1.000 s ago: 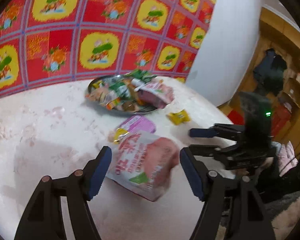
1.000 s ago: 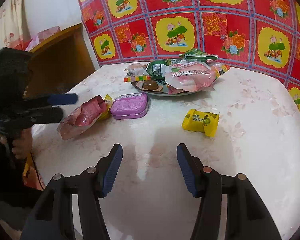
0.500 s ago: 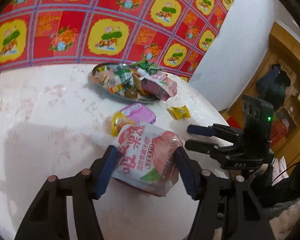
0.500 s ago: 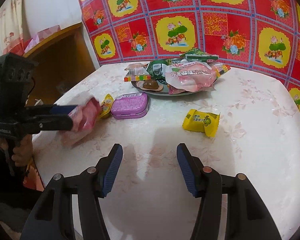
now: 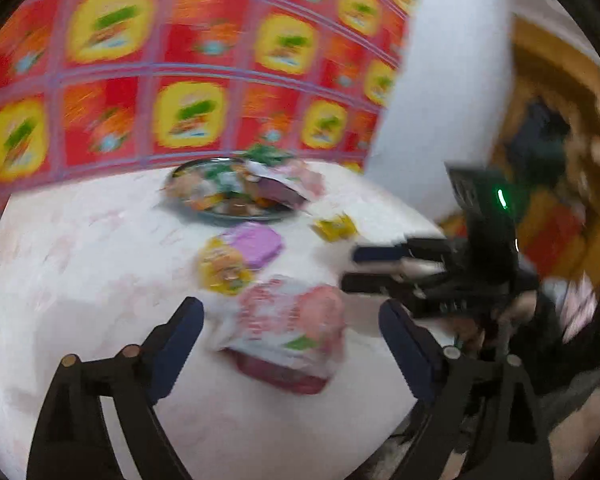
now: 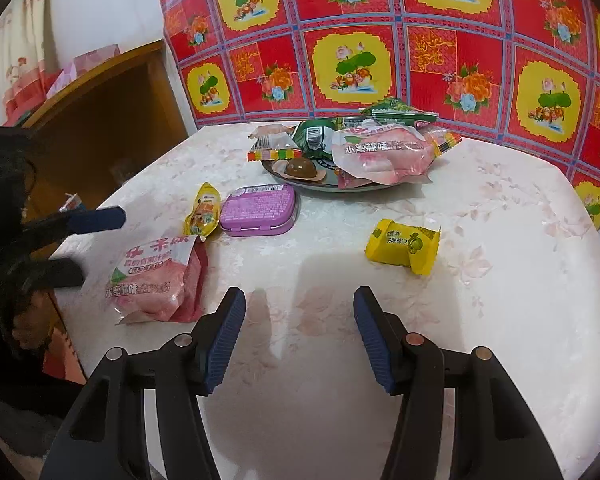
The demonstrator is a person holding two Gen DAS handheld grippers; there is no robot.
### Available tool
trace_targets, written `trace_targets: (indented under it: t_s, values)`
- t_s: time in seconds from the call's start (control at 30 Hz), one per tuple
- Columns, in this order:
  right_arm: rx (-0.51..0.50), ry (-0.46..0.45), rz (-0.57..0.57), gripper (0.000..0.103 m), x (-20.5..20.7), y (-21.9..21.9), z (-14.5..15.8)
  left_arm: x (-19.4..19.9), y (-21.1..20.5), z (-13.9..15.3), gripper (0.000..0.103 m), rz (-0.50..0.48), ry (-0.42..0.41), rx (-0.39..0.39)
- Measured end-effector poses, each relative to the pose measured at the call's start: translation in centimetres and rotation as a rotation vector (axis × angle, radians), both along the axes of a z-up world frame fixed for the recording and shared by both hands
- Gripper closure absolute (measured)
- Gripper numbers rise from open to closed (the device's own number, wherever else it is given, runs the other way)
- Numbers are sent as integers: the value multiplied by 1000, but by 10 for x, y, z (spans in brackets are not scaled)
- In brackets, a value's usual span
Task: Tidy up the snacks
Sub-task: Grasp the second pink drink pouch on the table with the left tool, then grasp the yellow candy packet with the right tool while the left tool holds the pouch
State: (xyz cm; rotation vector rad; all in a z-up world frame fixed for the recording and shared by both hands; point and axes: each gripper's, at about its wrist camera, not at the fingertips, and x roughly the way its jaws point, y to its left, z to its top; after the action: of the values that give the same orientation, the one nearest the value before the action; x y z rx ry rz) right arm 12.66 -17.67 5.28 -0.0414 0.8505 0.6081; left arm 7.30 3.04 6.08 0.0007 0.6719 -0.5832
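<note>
A pink snack pouch [image 5: 292, 320] [image 6: 156, 280] lies flat on the white table near its left edge. My left gripper [image 5: 290, 316] [image 6: 88, 246] straddles it. Its jaws are opening and stand wide, with neither pad touching the pouch; this view is blurred. My right gripper [image 6: 300, 304] [image 5: 380, 268] hovers open over bare table, with nothing between its fingers. Beyond the pouch lie a small yellow pouch [image 6: 204, 212] [image 5: 222, 266] and a purple tin [image 6: 258, 210] [image 5: 256, 242]. A yellow candy pack [image 6: 404, 244] [image 5: 336, 228] lies ahead of the right gripper, to its right.
A metal plate [image 6: 276, 174] [image 5: 228, 216] piled with several snacks stands at the table's far side, against a red and yellow patterned cloth [image 6: 348, 60]. A wooden cabinet [image 6: 112, 96] stands beyond the table's left edge.
Half a second ago the left gripper was shut on the pink pouch and held it up. Now its jaws are wide and the pouch lies on the table. The right gripper has not moved.
</note>
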Motion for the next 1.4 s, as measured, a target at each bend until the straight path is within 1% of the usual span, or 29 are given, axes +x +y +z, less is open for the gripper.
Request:
trace_targets:
  t_s: [0.07, 0.13, 0.17, 0.23, 0.27, 0.3, 0.43, 0.5, 0.57, 0.67, 0.7, 0.8, 0.83, 0.9, 0.97, 1.03, 1.07, 1.1, 1.17, 1.2, 1.23, 1.33, 1.4]
  values:
    - [0, 0, 0, 45, 0, 0, 0, 7, -14, -8, 10, -13, 34, 66]
    - [7, 2, 1, 45, 0, -1, 0, 16, -19, -17, 10, -7, 87, 89]
    - [12, 4, 1, 45, 0, -1, -1, 20, -18, -19, 10, 11, 94, 90]
    - [28, 11, 2, 45, 1, -3, -1, 29, -11, -23, 10, 33, 144, 69]
    - [34, 14, 2, 45, 1, -4, -1, 32, -7, -24, 13, 35, 172, 41]
    - [39, 16, 2, 45, 1, -4, -1, 33, -1, -24, 19, 42, 182, 11]
    - [52, 22, 4, 45, 1, -5, -1, 26, 8, -19, 19, 77, 154, 5]
    - [54, 24, 5, 45, 1, -5, -1, 20, 17, -15, 19, 95, 138, -7]
    - [55, 25, 6, 45, 2, -6, -1, 15, 26, -12, 19, 123, 126, -3]
    - [56, 29, 6, 45, 2, -6, -1, 11, 33, -17, 19, 189, 95, 68]
    - [58, 35, 15, 45, 1, -5, -1, 10, 36, -20, 19, 217, 78, 80]
    - [73, 55, 69, 45, -5, -3, 0, 13, 47, -23, 19, 255, 85, 21]
    - [73, 49, 69, 45, -6, -3, 2, 14, 50, -24, 19, 265, 87, 6]
    - [40, 20, 17, 45, -5, -5, 8, 15, 53, -25, 19, 269, 92, -14]
    - [-37, -24, -77, 45, 1, -7, 14, 15, 55, -26, 19, 271, 91, -24]
    - [-147, -55, -182, 45, 12, -7, 15, 14, 55, -26, 19, 273, 86, -28]
    - [-166, -38, -204, 45, 18, -7, 13, 14, 56, -26, 19, 274, 86, -34]
    - [-177, 10, -230, 45, 28, -8, 8, 13, 56, -26, 19, 276, 86, -39]
    - [-173, 80, -262, 45, 42, -9, 0, 13, 57, -27, 19, 276, 87, -44]
    - [-172, 87, -276, 45, 46, -8, -2, 13, 57, -27, 19, 275, 84, -41]
    - [-182, 73, -283, 45, 48, -6, -1, 13, 57, -27, 19, 275, 81, -37]
    - [-198, 76, -277, 45, 52, 2, -3, 11, 55, -26, 19, 271, 70, -26]
    - [-216, 41, -259, 51, 50, 9, -7, 11, 54, -26, 19, 271, 70, -26]
